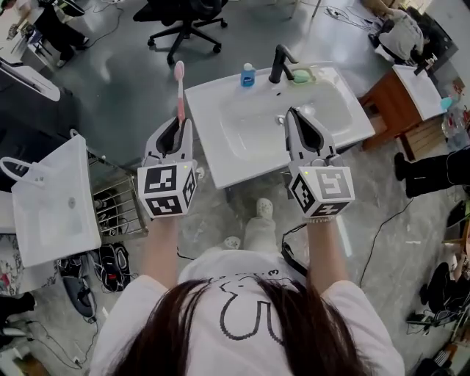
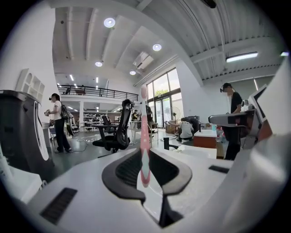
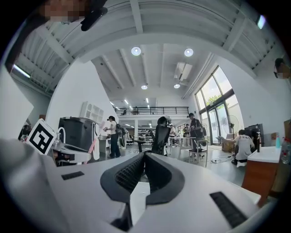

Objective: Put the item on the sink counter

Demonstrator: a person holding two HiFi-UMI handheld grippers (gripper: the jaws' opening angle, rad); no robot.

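Note:
In the head view my left gripper [image 1: 179, 123] is shut on the handle of a pink toothbrush [image 1: 179, 88], held just left of the white sink counter [image 1: 209, 99]. The brush head points away from me, over the floor. The left gripper view shows the toothbrush [image 2: 144, 132] upright, pinched between the dark pads [image 2: 125, 168] of that gripper [image 2: 144, 159]. My right gripper [image 1: 289, 114] hovers over the counter's near edge by the basin, shut with nothing in it. In the right gripper view its jaws [image 3: 144, 160] meet with no gap.
On the counter's far rim stand a black faucet [image 1: 280, 63], a blue bottle [image 1: 248, 75] and a green soap dish [image 1: 302, 74]. A second white basin [image 1: 51, 205] and a wire rack [image 1: 117, 209] lie left. A wooden table [image 1: 396, 103] is right, an office chair [image 1: 183, 22] beyond.

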